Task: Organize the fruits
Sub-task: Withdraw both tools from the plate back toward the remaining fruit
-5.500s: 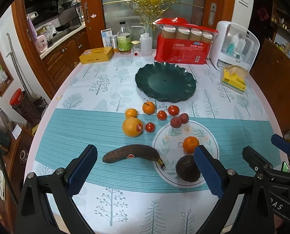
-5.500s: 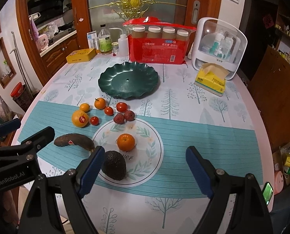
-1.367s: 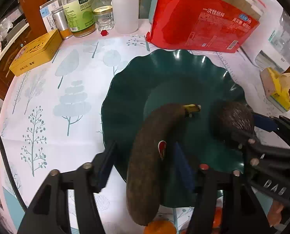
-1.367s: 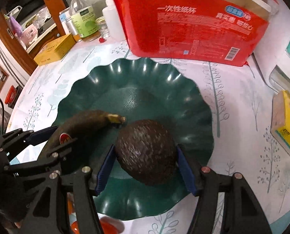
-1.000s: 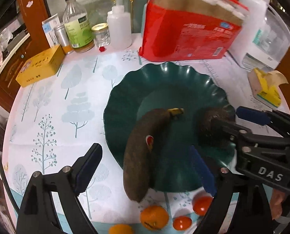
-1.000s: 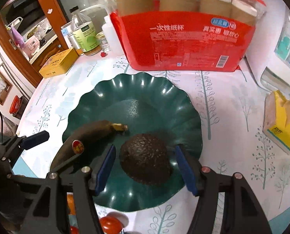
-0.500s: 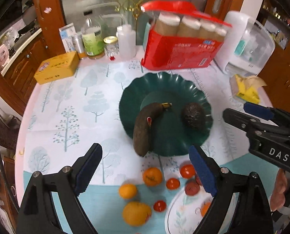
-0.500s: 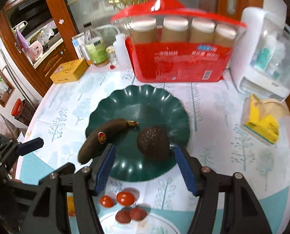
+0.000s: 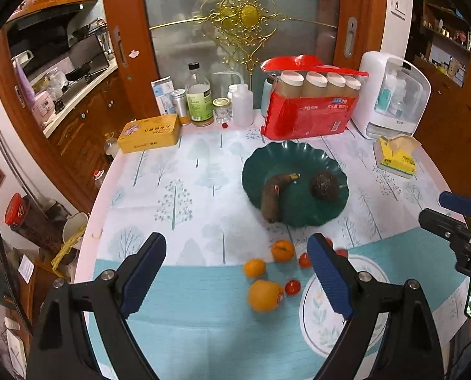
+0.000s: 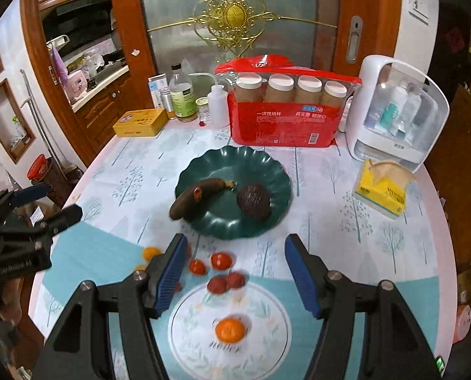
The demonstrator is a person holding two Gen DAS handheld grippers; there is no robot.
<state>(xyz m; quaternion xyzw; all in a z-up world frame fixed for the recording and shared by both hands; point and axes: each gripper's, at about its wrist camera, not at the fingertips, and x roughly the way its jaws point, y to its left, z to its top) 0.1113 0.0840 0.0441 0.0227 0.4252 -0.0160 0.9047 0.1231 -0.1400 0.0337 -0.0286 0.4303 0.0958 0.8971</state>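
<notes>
A dark overripe banana [image 9: 275, 194] [image 10: 197, 196] and a dark avocado [image 9: 324, 184] [image 10: 253, 202] lie in the green scalloped plate [image 9: 298, 155] [image 10: 235, 158]. Nearer me on the teal cloth lie a large orange [image 9: 264, 295], two small oranges [image 9: 283, 250], and several small red fruits [image 10: 221, 260]. One small orange [image 10: 230, 329] sits on the white floral plate [image 10: 267, 342] [image 9: 317, 326]. My left gripper [image 9: 235, 278] is open and empty, above the loose fruit. My right gripper [image 10: 235, 275] is open and empty, above the red fruits.
At the table's back stand a red pack of paper cups [image 10: 283, 117], bottles and jars [image 9: 200, 101], a yellow tin [image 9: 149, 133] and a white dispenser box [image 10: 397, 110]. A yellow tissue pack [image 10: 382, 186] lies at the right. The table edge curves on the left.
Both grippers let go of the banana and avocado in the green plate, opened, and drew back and up toward the near side of the table.
</notes>
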